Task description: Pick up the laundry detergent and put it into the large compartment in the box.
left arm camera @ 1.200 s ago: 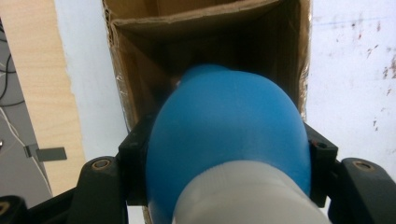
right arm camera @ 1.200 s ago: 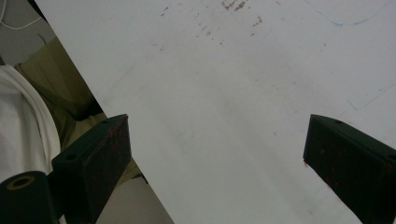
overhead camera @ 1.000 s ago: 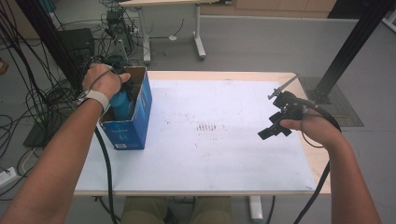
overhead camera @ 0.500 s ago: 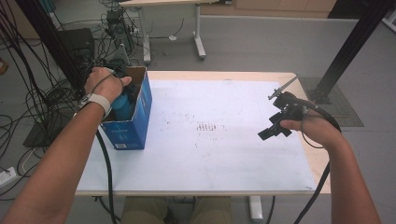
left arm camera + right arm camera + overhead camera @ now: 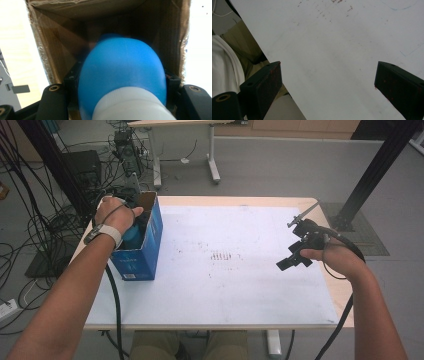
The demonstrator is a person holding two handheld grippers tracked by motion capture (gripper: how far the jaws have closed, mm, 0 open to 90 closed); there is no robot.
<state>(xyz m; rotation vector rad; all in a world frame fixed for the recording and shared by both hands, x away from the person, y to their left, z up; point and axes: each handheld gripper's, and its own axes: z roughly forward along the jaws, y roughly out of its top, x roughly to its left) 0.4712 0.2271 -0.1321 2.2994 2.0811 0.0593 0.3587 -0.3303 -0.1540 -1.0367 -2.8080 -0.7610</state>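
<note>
A blue bottle [image 5: 122,72] with a white cap [image 5: 130,105] sits between the jaws of my left gripper [image 5: 122,82], which is shut on it. The bottle is inside an open cardboard box [image 5: 60,50]. In the high view that box [image 5: 142,252] is blue outside and stands at the table's left edge. The person's left hand [image 5: 116,214] reaches into it, above the blue bottle [image 5: 132,235]. My right gripper [image 5: 290,257] hovers over the table's right side. It is open [image 5: 328,80], with only white table surface between its jaws.
A white sheet [image 5: 240,290] with faint reddish marks [image 5: 222,256] covers the tabletop. Cables and equipment [image 5: 75,175] crowd the floor to the left. A black post [image 5: 375,170] stands at the far right, and another desk's legs [image 5: 212,155] stand behind.
The left hand has sunk slightly deeper into the box with the bottle. The right gripper has barely moved.
</note>
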